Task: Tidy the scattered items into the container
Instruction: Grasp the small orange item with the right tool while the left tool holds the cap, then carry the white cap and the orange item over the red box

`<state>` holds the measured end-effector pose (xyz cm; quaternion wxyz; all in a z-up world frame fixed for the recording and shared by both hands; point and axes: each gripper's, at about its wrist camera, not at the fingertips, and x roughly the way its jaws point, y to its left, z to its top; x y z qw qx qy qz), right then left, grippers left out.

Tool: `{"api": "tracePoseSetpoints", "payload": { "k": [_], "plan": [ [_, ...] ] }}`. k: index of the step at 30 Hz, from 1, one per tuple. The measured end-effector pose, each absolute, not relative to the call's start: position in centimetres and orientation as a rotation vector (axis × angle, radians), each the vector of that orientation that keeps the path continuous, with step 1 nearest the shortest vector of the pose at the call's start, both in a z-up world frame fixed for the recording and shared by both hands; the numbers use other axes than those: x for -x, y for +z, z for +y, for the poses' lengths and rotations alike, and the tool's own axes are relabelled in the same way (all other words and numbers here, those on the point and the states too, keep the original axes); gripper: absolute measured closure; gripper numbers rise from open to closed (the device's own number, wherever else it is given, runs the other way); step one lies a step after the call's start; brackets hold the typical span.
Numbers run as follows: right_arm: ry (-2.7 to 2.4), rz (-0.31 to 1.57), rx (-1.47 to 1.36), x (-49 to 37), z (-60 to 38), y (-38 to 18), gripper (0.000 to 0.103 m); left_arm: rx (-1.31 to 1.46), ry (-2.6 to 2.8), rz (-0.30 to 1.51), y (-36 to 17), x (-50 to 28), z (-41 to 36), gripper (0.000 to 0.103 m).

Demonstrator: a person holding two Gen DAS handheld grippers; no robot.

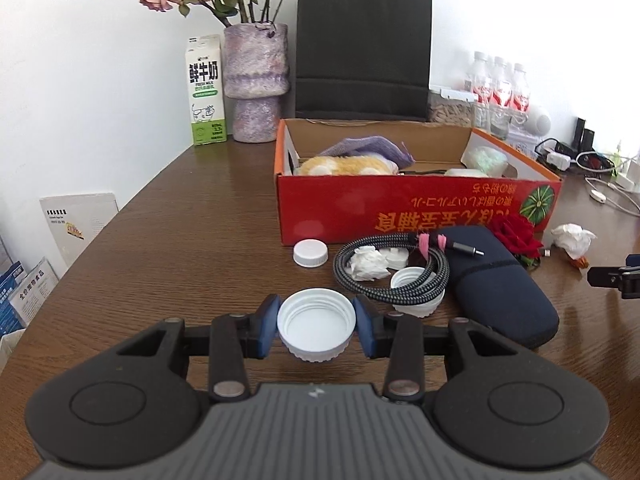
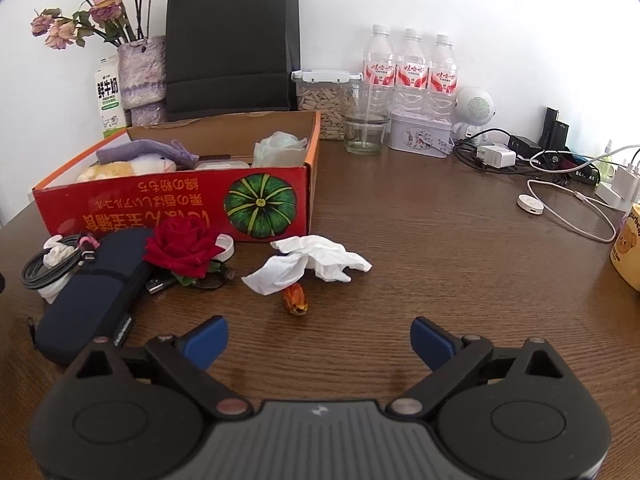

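Note:
My left gripper [image 1: 316, 326] is shut on a white bottle cap [image 1: 317, 322], open side up, just above the wooden table. The red cardboard box [image 1: 400, 208] stands beyond it, holding a plush toy and a purple cloth. In front of the box lie another white cap [image 1: 310, 253], a coiled braided cable [image 1: 394, 276], crumpled tissue [image 1: 368, 266], a dark zip case [image 1: 496, 284] and a red rose [image 1: 514, 232]. My right gripper [image 2: 318, 342] is open and empty above the table, near a crumpled tissue [image 2: 308, 264] and an orange scrap [image 2: 295, 299]. The box [image 2: 168, 208], rose [image 2: 180, 250] and case [image 2: 96, 292] show at its left.
A milk carton [image 1: 205, 90], a vase of dried flowers [image 1: 256, 80] and a black paper bag [image 1: 362, 52] stand behind the box. Water bottles [image 2: 410, 68], a glass [image 2: 366, 120], a tin [image 2: 420, 136], chargers and cables [image 2: 560, 168] fill the back right.

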<state>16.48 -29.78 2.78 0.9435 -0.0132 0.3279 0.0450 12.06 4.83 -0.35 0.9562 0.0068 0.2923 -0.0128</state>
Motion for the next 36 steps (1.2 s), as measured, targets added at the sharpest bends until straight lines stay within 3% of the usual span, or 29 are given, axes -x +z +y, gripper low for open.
{"api": "tracePoseSetpoints", "payload": {
  "k": [4,7,15,20,36],
  "plan": [
    [0.092,0.663,0.059,-17.6,-29.7,2.6,0.026,0.003,-0.02,0.591,-0.1,-11.9,5.2,0.062],
    [0.1,0.67,0.074,-18.4,-29.5,2.3,0.046,0.014,-0.018,0.59,0.0,-11.9,5.3,0.062],
    [0.164,0.665,0.088,-19.1,-29.1,2.1,0.064,0.018,-0.019,0.586,0.2,-11.7,5.4,0.062],
    [0.216,0.666,0.088,-19.1,-28.7,2.0,0.09,0.022,-0.02,0.585,0.2,-11.6,5.3,0.062],
    [0.253,0.555,0.069,-14.5,-28.7,5.5,0.093,0.036,-0.023,0.548,1.5,-11.9,5.5,0.062]
  ]
}}
